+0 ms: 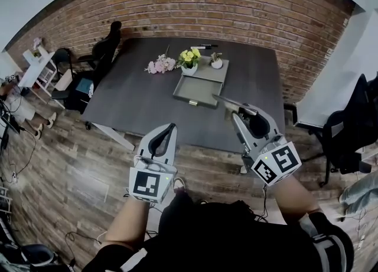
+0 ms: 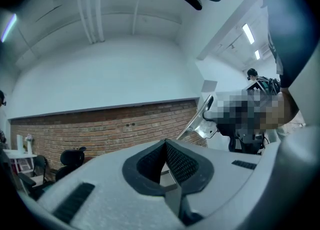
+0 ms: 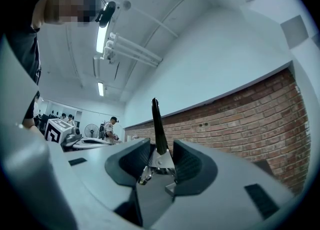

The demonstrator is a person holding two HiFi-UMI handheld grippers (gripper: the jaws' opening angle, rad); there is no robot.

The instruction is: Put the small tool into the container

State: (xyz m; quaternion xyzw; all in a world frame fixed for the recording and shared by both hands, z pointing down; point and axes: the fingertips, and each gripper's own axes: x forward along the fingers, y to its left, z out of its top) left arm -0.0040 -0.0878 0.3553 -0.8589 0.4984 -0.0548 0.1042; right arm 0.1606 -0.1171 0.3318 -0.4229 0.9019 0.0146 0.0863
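One small tool (image 1: 227, 100) gripped by right gripper (image 1: 238, 111); one container (image 1: 195, 92).

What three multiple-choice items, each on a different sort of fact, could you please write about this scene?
1. Where is the grey container? A. on the dark table B. on the floor C. on a chair
2. What colour are the flowers in the white pot? A. red B. yellow C. blue
3. What state is the right gripper in? A. open, empty B. shut on the small tool C. shut on nothing

1 A: it rests on the tabletop.
2 B: the blooms are yellow in the head view.
3 B: its pads clamp the tool's metal base.
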